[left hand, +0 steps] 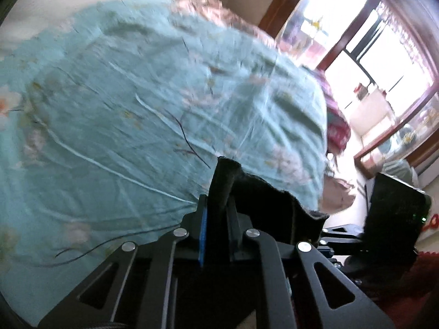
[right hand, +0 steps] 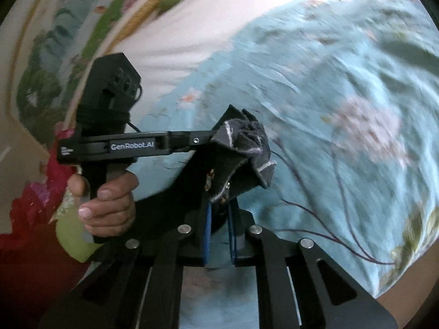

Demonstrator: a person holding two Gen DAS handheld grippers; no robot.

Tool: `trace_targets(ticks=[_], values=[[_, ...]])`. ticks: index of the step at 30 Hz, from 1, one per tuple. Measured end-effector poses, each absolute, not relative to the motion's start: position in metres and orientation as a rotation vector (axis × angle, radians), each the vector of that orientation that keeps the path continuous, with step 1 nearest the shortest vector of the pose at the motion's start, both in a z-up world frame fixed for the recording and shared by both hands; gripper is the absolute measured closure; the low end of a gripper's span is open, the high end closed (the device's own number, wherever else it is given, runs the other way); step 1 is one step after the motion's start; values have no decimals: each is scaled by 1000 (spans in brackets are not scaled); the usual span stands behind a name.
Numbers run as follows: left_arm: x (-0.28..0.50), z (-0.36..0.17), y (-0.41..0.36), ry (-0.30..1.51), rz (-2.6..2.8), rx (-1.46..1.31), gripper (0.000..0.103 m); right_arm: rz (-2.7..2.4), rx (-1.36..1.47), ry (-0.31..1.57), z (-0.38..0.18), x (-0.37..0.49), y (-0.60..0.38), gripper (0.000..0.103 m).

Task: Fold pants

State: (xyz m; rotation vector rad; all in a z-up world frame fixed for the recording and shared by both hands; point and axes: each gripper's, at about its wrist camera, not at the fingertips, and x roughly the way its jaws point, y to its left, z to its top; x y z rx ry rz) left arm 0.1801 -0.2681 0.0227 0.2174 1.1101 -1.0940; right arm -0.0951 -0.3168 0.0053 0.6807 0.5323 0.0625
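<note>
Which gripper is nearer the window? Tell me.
Right. The right gripper sits toward the window; the left gripper clamps the pants on the far side.

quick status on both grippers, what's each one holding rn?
Left gripper: shut on the dark pants, fabric pinched between its fingers.
Right gripper: shut on the dark pants, near the zipper, beside the left gripper.

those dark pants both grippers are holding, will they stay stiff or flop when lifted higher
Probably floppy: the pants bunch and crumple where the left gripper pinches them. They also sag between it and the right gripper, so the rest should hang down. The visible zipper suggests a thicker, slightly heavier waist end.
</note>
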Motion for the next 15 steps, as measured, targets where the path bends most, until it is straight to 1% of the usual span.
trace_targets(ticks=[7,10,15], values=[[168,75,-195,992,-1034,98,94,310,602,472,44,-73,-276,91],[162,86,-161,961,-989,55,94,396,588,479,50,-57,-257,91],[154,88,-112,941,-916,-3,94,486,541,530,50,-34,-221,91]])
